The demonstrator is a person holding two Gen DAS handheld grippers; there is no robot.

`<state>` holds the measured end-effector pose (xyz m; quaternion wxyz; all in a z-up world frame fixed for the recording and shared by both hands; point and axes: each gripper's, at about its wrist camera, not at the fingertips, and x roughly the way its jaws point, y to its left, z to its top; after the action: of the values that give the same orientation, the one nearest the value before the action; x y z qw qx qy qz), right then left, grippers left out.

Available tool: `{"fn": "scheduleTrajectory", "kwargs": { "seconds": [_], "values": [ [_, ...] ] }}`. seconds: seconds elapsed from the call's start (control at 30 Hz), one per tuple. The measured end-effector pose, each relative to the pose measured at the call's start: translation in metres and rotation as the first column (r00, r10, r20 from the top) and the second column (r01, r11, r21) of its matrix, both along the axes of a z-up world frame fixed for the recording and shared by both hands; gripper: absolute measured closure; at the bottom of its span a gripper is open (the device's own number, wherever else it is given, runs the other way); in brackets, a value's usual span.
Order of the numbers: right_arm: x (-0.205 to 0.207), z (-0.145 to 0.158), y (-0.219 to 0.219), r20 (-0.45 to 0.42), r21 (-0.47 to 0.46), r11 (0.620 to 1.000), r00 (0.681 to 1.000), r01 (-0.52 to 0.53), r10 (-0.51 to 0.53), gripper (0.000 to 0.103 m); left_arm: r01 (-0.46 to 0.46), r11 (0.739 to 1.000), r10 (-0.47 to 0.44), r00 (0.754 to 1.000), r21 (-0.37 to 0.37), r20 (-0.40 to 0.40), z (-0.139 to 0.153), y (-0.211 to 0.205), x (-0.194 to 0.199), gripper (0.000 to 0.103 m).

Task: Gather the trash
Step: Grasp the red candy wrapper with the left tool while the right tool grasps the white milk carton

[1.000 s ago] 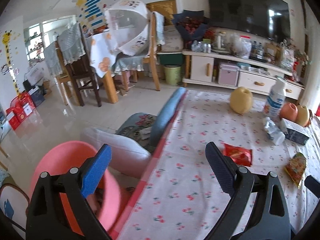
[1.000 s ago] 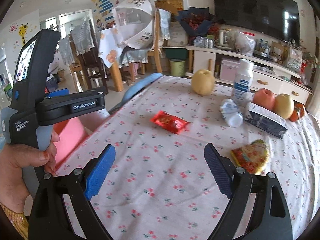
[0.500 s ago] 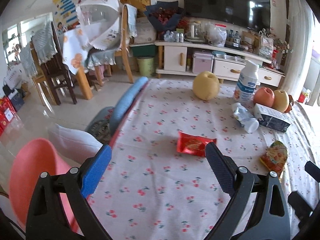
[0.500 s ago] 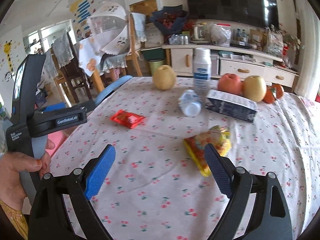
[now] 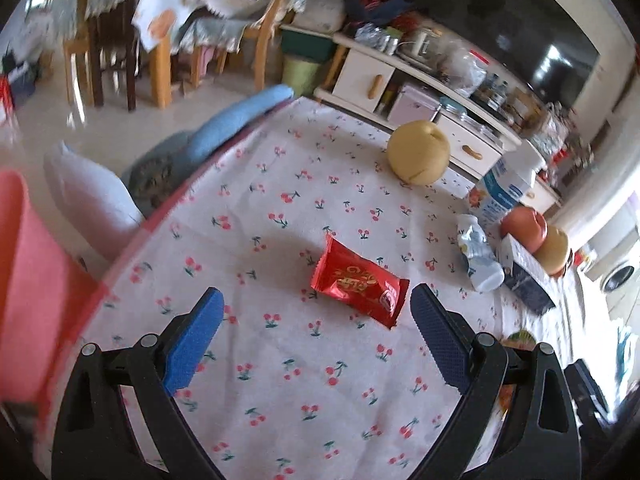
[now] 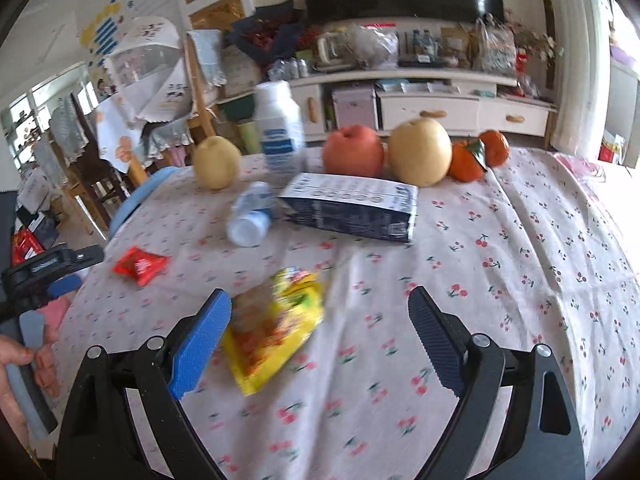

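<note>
A red snack wrapper lies flat on the cherry-print tablecloth, just beyond the tips of my left gripper, which is open and holds nothing. That red wrapper also shows at the left of the right wrist view. A yellow snack bag lies on the cloth between the spread fingers of my right gripper, close to the left pad; the gripper is open and not touching it. A crushed small plastic bottle and a dark blue carton lie farther back.
Pears, an apple, tangerines and a white bottle stand at the table's far side. A pink bin sits off the left table edge beside a blue chair back. A hand holds the left gripper.
Both grippers have swung right and dipped toward the table. The red wrapper now sits just ahead of the left gripper, and the yellow bag has come between the right gripper's fingers.
</note>
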<state>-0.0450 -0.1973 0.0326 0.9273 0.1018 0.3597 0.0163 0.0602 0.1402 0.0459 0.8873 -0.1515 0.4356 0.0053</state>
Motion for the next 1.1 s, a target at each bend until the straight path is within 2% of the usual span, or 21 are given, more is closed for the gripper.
{"fn": "scheduleTrajectory", "kwargs": {
  "seconds": [0.2,0.33,0.4,0.6,0.7,0.83,0.97,1.1],
  "values": [
    [0.029,-0.012,-0.024,-0.035,0.041,0.999,0.999,0.032,-0.031,0.014,-0.025,0.999,0.024,0.999,-0.039,-0.028,-0.013,-0.01,0.014,0.014],
    [0.05,-0.013,-0.037,-0.034,0.038,0.999,0.999,0.031,-0.03,0.013,-0.02,1.0,0.019,0.999,-0.021,-0.03,-0.021,-0.023,0.02,0.017],
    [0.062,-0.016,-0.045,-0.044,0.039,0.999,0.999,0.028,-0.027,0.014,-0.006,1.0,0.005,1.0,-0.004,-0.026,-0.024,-0.03,0.023,0.025],
    [0.092,-0.034,-0.064,-0.111,0.086,0.996,0.994,0.013,-0.003,0.013,0.02,0.999,-0.019,0.999,0.043,-0.031,-0.031,-0.039,0.033,0.025],
    [0.097,-0.039,-0.059,-0.109,0.141,0.989,0.992,-0.054,0.07,0.014,0.033,0.997,-0.031,0.999,0.066,-0.033,-0.033,-0.038,0.038,0.025],
    [0.097,-0.038,-0.037,-0.096,0.136,0.977,0.979,-0.164,0.178,0.013,0.037,0.995,-0.034,0.999,0.091,-0.036,-0.033,-0.036,0.041,0.025],
    [0.089,-0.03,-0.013,-0.083,0.167,0.947,0.953,-0.275,0.292,0.013,0.042,0.994,-0.037,0.998,0.1,-0.044,-0.032,-0.032,0.04,0.025],
    [0.078,-0.01,0.0,-0.01,0.212,0.909,0.929,-0.359,0.37,0.013,0.016,0.994,-0.011,0.999,0.104,-0.05,-0.031,-0.026,0.039,0.025]
  ]
}}
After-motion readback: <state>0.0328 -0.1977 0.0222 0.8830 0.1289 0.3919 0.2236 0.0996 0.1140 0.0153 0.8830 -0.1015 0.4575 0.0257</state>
